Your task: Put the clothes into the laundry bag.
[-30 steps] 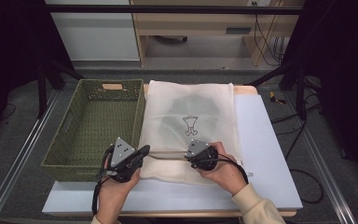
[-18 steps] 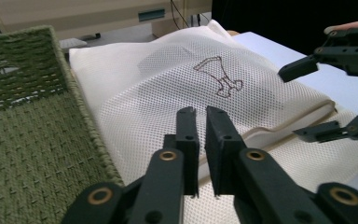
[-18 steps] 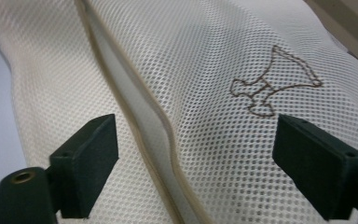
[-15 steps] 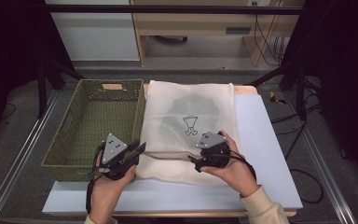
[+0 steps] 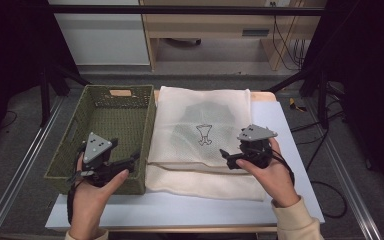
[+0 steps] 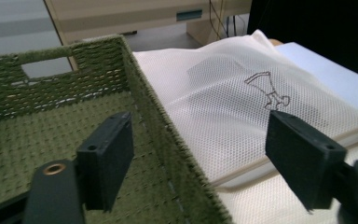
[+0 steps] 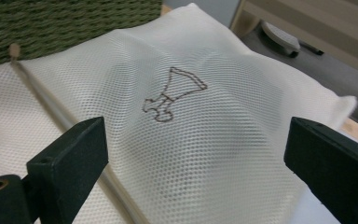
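Note:
A cream mesh bag (image 5: 205,120) with a small embroidered figure (image 5: 204,135) lies flat on the white table (image 5: 290,150); a dim grey shape shows through its mesh. A zip line (image 7: 51,100) runs along its near part. My left gripper (image 5: 132,159) hovers over the near right corner of the green woven basket (image 5: 105,115), pointing right. Its jaws have just been opening and stand open (image 6: 205,158) with nothing held. My right gripper (image 5: 227,159) hangs over the bag's near right part, pointing left. Its jaws have also just been opening and stand wide (image 7: 200,158), clear of the mesh (image 7: 182,140).
The basket's right wall (image 6: 158,121) touches the bag's left edge. A wooden bench (image 5: 205,25) and cables (image 5: 285,30) lie beyond the table. Metal rails (image 5: 25,160) run along the table's left and right sides.
Both grippers have let go of the bag's near edge, opened, risen and moved apart: the left one to the left over the basket's corner, the right one to the right.

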